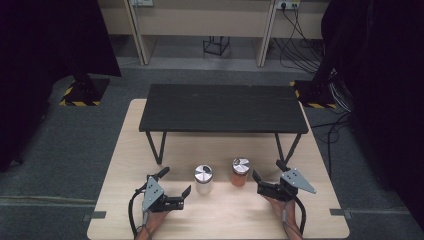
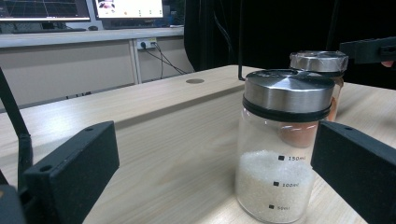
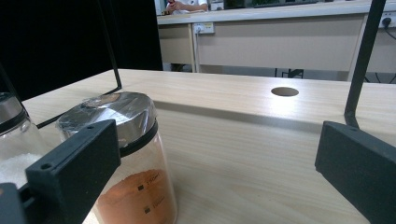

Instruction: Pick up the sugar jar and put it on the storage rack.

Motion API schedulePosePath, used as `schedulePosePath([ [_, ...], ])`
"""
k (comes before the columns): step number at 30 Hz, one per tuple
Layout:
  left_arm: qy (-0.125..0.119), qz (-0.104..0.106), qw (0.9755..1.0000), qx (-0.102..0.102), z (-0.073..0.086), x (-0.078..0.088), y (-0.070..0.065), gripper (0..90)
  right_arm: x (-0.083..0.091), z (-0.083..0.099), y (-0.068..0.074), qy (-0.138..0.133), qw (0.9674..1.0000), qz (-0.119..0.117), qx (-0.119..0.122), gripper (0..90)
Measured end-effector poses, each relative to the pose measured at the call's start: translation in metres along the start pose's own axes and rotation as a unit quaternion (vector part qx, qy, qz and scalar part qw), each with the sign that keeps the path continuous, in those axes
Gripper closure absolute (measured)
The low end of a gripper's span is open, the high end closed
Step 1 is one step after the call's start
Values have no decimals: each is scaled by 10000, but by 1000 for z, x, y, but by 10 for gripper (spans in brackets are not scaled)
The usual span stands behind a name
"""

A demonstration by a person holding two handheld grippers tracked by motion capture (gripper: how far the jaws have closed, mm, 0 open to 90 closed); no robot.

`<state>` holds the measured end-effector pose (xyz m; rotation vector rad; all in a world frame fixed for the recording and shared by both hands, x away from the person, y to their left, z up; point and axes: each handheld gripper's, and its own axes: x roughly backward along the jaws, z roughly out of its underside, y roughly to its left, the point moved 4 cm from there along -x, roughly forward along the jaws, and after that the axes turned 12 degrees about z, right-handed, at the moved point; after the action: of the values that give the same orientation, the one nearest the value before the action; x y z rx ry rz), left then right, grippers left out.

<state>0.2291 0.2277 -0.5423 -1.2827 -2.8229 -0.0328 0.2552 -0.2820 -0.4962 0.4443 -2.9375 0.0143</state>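
The 2 jars are standing upright near the front of the bench, side by side but apart: the jar of white grains is sitting just beside the left tongs, and the jar of orange powder just beside the right tongs. Both tongs are standing wide and are holding nothing. Each jar is looking like hard, smooth glass, less than half filled, so it is probably rather light but slippery and breakable; I am judging the straight glass wall under the metal lid as the best place for gripping, not the lid.
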Motion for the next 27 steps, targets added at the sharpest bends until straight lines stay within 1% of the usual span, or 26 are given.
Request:
schedulePosePath([
  [27,21,33,10000,-25,0,-1,0,5,0,0,1,-5,10000,-44,47,2],
])
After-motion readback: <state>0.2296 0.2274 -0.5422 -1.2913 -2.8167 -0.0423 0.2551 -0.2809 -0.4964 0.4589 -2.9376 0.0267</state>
